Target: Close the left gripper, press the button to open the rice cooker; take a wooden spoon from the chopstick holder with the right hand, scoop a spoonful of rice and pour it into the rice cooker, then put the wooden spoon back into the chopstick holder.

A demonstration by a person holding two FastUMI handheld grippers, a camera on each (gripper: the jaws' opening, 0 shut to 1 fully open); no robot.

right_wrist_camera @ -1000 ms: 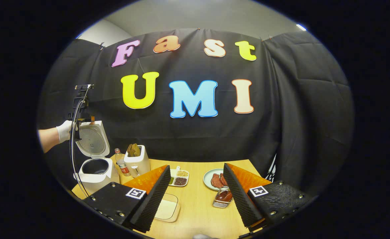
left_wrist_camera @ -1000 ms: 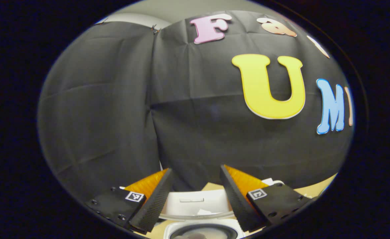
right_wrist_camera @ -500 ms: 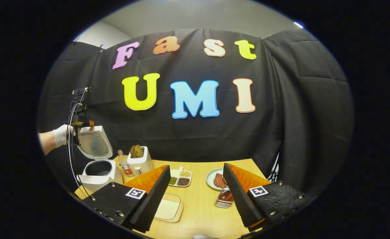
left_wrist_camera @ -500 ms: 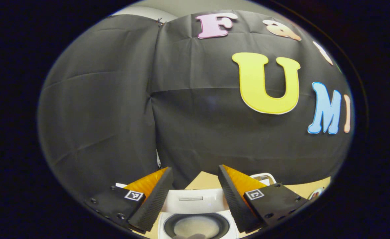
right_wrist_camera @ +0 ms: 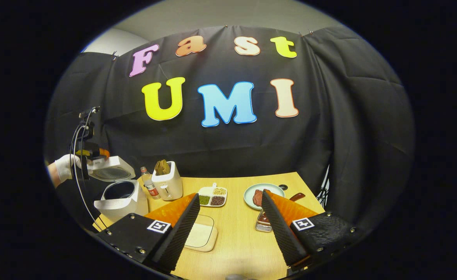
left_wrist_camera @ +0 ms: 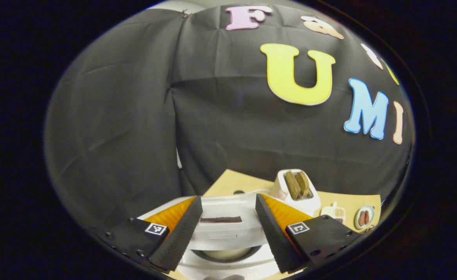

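The white rice cooker (right_wrist_camera: 121, 198) stands at the table's far left, its lid (right_wrist_camera: 109, 171) tilted almost level above the dark pot. A gloved hand (right_wrist_camera: 63, 169) holds my left gripper (right_wrist_camera: 92, 153) at the lid's top edge. In the left gripper view the lid (left_wrist_camera: 224, 229) lies between the spread fingers of my left gripper (left_wrist_camera: 227, 198), with the pot rim (left_wrist_camera: 222, 254) below. My right gripper (right_wrist_camera: 230, 194) hovers open over the table with nothing in it. A shallow dish of rice (right_wrist_camera: 199, 236) sits by its left finger. A metal holder (right_wrist_camera: 264, 225) is partly hidden behind its right finger.
On the wooden table (right_wrist_camera: 236, 249) stand a bottle (right_wrist_camera: 149, 182) and a toaster (right_wrist_camera: 167, 181) with bread beside the cooker. A divided dish of beans (right_wrist_camera: 212, 195) and a plate of meat (right_wrist_camera: 253, 192) sit farther back. Black cloth walls close in behind and on the right.
The cooker lid has swung down from upright to nearly level, and my left gripper has come down with it. My right gripper has barely moved and stays open.
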